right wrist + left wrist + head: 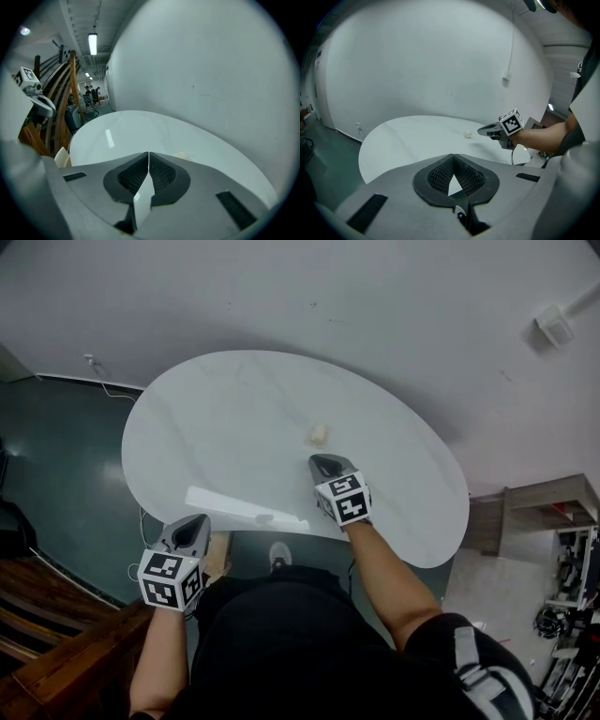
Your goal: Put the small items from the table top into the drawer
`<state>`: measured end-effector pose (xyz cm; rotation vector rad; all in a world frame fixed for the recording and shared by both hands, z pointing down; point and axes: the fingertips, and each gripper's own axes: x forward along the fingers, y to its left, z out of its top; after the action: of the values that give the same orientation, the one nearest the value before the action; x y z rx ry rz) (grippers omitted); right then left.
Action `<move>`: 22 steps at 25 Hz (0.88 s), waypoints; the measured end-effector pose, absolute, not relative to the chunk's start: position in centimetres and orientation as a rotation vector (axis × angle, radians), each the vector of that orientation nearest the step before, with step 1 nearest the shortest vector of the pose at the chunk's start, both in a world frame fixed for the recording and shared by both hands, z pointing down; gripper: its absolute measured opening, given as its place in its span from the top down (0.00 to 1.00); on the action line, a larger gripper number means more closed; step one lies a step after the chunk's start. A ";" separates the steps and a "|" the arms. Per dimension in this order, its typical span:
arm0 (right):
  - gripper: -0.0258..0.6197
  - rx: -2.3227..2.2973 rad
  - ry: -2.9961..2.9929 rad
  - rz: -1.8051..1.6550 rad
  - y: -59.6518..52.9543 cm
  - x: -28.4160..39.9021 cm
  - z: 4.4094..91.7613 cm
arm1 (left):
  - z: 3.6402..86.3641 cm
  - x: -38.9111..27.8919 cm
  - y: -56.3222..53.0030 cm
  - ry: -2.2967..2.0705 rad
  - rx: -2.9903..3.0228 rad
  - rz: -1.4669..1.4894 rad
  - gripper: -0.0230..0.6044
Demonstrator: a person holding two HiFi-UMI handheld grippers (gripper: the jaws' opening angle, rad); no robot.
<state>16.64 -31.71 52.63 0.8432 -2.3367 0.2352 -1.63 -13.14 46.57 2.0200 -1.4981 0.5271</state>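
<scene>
One small cream item (320, 435) lies near the middle of the white oval table (216, 427). My right gripper (323, 461) hovers over the table just short of it, jaws shut and empty. In the right gripper view the closed tips (148, 153) point past the item (181, 155), which peeks out behind the right jaw. My left gripper (199, 519) hangs below the table's near edge, off to the left, shut with nothing in it (453, 156). From the left gripper view the item (468, 134) sits just ahead of the right gripper (486, 131).
A pale wooden piece (218, 555) shows under the table's near edge, beside the left gripper. Dark wooden rails (47, 634) stand at the lower left. A wooden shelf unit (544, 512) stands at the right. A white wall rises behind the table.
</scene>
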 end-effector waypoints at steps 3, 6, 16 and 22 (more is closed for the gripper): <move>0.94 0.839 -2.301 0.198 -33.4 17.0 54.0 | 46.7 -1.8 -13.1 -1.523 1.987 0.526 0.94; 0.94 0.832 -2.267 0.164 -34.9 17.3 55.0 | 46.6 -1.9 -13.1 -1.545 1.963 0.520 0.94; 0.82 0.785 -2.142 -0.030 -39.0 17.8 57.7 | 46.6 -2.1 -12.7 -1.579 1.918 0.505 0.94; 0.79 0.746 -2.102 -0.035 -40.0 17.7 58.8 | 46.4 -2.7 -12.1 -1.608 1.895 0.494 0.94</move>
<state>17.69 -40.02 58.76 0.7462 -2.1017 -0.0347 -2.68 -12.09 46.36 1.8946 -1.6082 0.4943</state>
